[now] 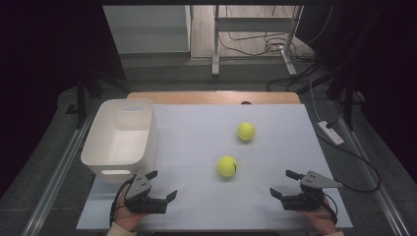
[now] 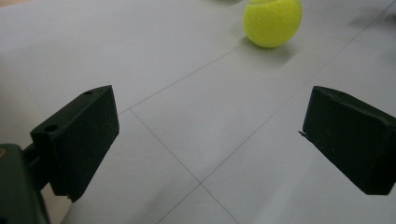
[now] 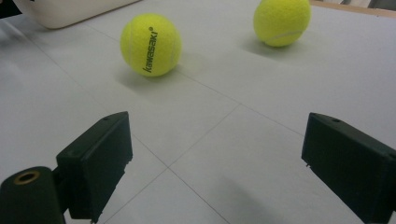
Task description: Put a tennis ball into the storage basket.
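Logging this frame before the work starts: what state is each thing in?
Left gripper: open, holding nothing.
Right gripper: open, holding nothing.
Near ball: loose on the table.
Far ball: loose on the table.
White bin: upright, nothing visible inside.

Dim room — grey floor [image 1: 162,78] all around the white worktop [image 1: 196,147], cables [image 1: 255,46] tangled beyond it near a metal frame's legs [image 1: 215,44] — dark at both sides.

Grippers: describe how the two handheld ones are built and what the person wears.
Both the left gripper and the right gripper are black, each with two blocky flat-faced jaws and a grey three-cornered plate on top. A black cable loops at each hand. A light-coloured sleeve cuff shows at the left wrist.
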{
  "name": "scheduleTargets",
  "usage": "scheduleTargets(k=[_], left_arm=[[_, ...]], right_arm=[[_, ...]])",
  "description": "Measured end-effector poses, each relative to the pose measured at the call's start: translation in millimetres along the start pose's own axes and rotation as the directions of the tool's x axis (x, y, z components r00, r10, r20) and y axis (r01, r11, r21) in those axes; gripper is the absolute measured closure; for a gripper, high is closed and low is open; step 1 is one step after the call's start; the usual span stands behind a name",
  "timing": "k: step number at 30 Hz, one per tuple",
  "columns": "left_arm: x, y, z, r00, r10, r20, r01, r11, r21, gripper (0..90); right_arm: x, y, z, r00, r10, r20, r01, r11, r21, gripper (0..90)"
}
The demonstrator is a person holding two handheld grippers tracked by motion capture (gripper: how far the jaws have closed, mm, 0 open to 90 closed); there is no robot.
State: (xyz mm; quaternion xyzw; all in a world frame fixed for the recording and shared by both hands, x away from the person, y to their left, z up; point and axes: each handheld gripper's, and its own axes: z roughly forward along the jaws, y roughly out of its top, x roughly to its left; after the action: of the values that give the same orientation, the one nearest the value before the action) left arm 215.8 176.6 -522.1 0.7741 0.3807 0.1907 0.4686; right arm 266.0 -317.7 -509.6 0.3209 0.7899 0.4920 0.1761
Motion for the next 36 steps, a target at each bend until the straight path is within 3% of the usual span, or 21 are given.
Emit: scheduleTargets(k=[10, 25, 36], left_arm=[[0.8, 3.8, -0.8, 0.9997, -0.025, 0.008, 0.025, 0.9996, -0.011, 4.7], [-0.6, 8.3, -1.7, 0.9991, -0.041, 0.007, 0.041, 0.9991, -0.013, 4.7], [-7.8, 15.4, 2.0, 0.9993, -0.029, 0.024, 0.029, 0.9995, 0.010, 4.8]], right_arm=[[-0.9, 0.8, -3.2, 0.9995, 0.030, 0.001, -0.030, 0.999, -0.011, 8.5], [3.5, 1.7, -1.1, 0.9998, 0.021, 0.000, -0.021, 1.000, -0.005, 8.6], [1.5, 1.6, -2.1, 0.9995, 0.032, 0.009, -0.032, 1.000, -0.002, 8.6]])
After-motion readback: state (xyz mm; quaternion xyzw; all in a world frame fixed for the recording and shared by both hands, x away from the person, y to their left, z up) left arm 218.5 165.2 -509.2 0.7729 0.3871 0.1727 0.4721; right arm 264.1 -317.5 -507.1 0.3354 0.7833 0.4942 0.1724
